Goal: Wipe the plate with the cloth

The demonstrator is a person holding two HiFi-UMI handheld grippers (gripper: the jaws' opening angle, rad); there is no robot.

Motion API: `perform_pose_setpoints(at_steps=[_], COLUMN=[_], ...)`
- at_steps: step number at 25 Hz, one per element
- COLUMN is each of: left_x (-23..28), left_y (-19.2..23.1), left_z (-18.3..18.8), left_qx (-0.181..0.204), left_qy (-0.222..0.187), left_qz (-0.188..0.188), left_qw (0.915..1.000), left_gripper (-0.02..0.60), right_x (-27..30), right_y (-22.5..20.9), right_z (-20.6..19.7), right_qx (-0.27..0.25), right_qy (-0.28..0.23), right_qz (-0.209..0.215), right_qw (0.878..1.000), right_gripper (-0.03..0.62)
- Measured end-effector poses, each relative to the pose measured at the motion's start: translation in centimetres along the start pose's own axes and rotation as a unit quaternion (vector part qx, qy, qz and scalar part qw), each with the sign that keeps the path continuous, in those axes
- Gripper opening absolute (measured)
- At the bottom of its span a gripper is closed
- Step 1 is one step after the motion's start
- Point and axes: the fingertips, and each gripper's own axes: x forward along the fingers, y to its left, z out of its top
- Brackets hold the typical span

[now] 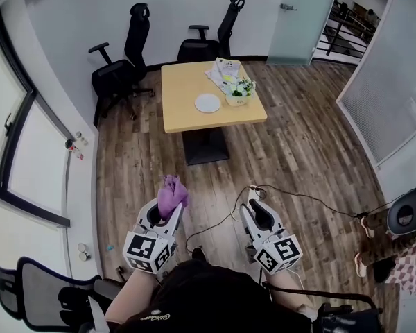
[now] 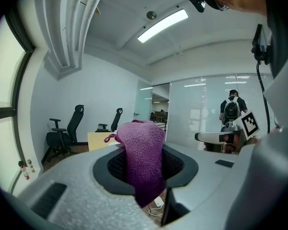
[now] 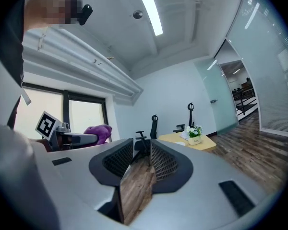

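A white plate (image 1: 208, 103) lies on the wooden table (image 1: 187, 113) far ahead across the room. My left gripper (image 1: 168, 207) is held low near my body, shut on a purple knitted cloth (image 1: 172, 193). In the left gripper view the cloth (image 2: 144, 157) stands up between the jaws and hangs below them. My right gripper (image 1: 258, 210) is beside it, open by a narrow gap with nothing inside; wood floor shows between its pads (image 3: 163, 159). The right gripper view shows the table (image 3: 201, 143) and the plate (image 3: 180, 143), small and distant.
A flower pot (image 1: 240, 92) and a crumpled white cloth or paper (image 1: 224, 71) share the table. Two black office chairs (image 1: 121, 64) (image 1: 211, 40) stand behind it. A cable (image 1: 298, 196) runs over the floor at the right. A person with a backpack (image 2: 230, 110) stands behind glass.
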Motion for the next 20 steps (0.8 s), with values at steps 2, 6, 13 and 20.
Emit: perform_pose_setpoints(at_steps=[2, 6, 13, 20], left_x=[1.2, 3.5, 7.1, 11.5], left_y=[2.3, 6.1, 8.3, 10.7], left_z=[0.4, 0.6, 1.0, 2.2], left_qx=[-0.001, -0.004, -0.009, -0.002], left_qy=[0.0, 0.005, 0.003, -0.007], left_qz=[0.0, -0.005, -0.019, -0.021], left_qw=[1.0, 1.0, 0.9998, 0.9998], left_gripper=[0.127, 0.127, 0.127, 0.127], right_x=[2.1, 5.8, 9.9, 14.8], right_y=[-1.9, -4.0, -5.0, -7.1], right_z=[0.9, 2.0, 1.4, 2.0], right_qx=[-0.002, -0.008, -0.001, -0.009], right_qy=[-0.008, -0.015, -0.005, -0.01], right_qz=[-0.026, -0.054, -0.052, -0.033], right_qw=[1.0, 0.998, 0.999, 0.999], right_gripper=[0.11, 0.11, 0.11, 0.11])
